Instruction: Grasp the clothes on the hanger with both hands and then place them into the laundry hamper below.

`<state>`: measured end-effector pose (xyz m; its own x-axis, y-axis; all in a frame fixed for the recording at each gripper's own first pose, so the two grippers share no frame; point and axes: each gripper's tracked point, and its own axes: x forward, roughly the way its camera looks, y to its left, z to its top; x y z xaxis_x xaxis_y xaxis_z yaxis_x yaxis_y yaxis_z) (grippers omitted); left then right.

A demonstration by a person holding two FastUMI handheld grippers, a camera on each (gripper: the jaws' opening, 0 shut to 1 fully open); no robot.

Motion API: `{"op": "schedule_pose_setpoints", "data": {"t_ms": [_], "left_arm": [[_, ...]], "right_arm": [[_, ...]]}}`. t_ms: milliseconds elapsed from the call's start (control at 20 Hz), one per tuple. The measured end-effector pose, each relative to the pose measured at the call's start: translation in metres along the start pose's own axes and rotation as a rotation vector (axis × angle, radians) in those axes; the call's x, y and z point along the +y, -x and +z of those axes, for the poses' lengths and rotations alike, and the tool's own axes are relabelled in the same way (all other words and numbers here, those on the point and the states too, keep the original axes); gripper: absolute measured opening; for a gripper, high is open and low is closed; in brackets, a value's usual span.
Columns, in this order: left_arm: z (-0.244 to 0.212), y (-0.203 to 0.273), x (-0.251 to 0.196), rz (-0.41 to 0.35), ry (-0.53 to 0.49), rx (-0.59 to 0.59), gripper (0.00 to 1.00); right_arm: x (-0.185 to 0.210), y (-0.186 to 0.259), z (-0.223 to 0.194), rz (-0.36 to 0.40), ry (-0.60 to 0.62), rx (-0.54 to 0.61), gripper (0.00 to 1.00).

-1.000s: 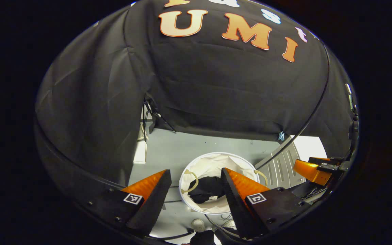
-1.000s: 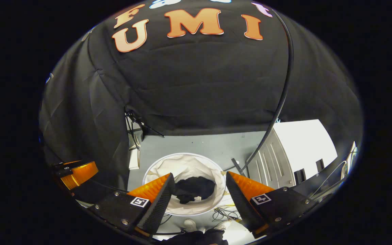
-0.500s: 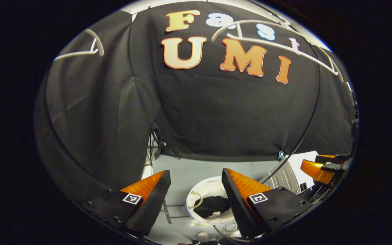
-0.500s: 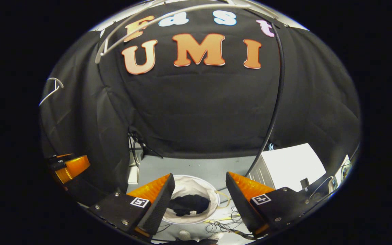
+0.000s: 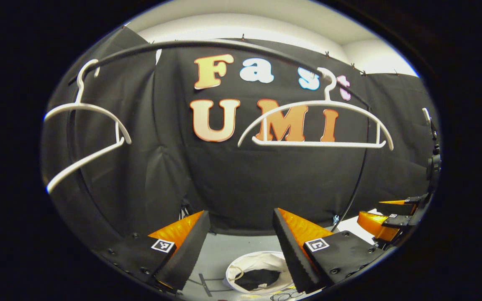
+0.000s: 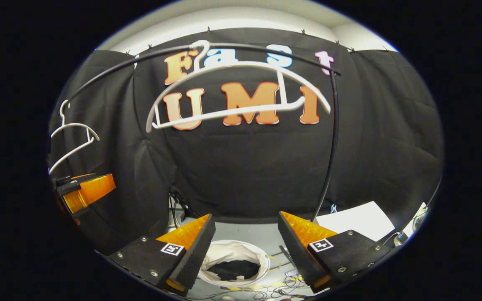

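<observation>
Clothes [image 5: 262, 279] lie dark in the white laundry hamper [image 5: 241, 267] on the floor below two bare hangers [image 5: 316, 125]; left gripper [image 5: 241, 246] and right gripper [image 6: 245, 246] gape empty; little can go wrong now, perhaps snagging the rail [image 6: 333, 138]; fingers cut off the hamper's rim.

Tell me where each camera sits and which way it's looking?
Left gripper view: rides the left gripper, facing the wall, hangers and hamper; own fingers open below, right gripper beside.
Right gripper view: rides the right gripper, same way; left gripper beside.
Shared: rail, hangers, hamper with dark clothes.
</observation>
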<state>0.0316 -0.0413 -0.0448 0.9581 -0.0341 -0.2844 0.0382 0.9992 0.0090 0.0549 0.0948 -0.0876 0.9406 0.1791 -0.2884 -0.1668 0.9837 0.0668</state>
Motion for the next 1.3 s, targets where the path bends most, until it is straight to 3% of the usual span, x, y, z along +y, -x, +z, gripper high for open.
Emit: {"op": "schedule_pose_setpoints", "data": {"t_ms": [350, 700, 1300], "left_arm": [[0.078, 0.042, 0.000, -0.006, 0.001, -0.158, 0.97], [0.107, 0.055, -0.008, -0.021, 0.019, -0.246, 0.94], [0.114, 0.048, -0.009, -0.012, 0.020, -0.278, 0.97]], "right_arm": [[0.000, 0.055, 0.074, 0.025, 0.002, -0.148, 0.93], [-0.015, 0.077, 0.114, -0.003, 0.021, -0.246, 0.93], [-0.022, 0.074, 0.115, -0.027, 0.009, -0.272, 0.93]]}}
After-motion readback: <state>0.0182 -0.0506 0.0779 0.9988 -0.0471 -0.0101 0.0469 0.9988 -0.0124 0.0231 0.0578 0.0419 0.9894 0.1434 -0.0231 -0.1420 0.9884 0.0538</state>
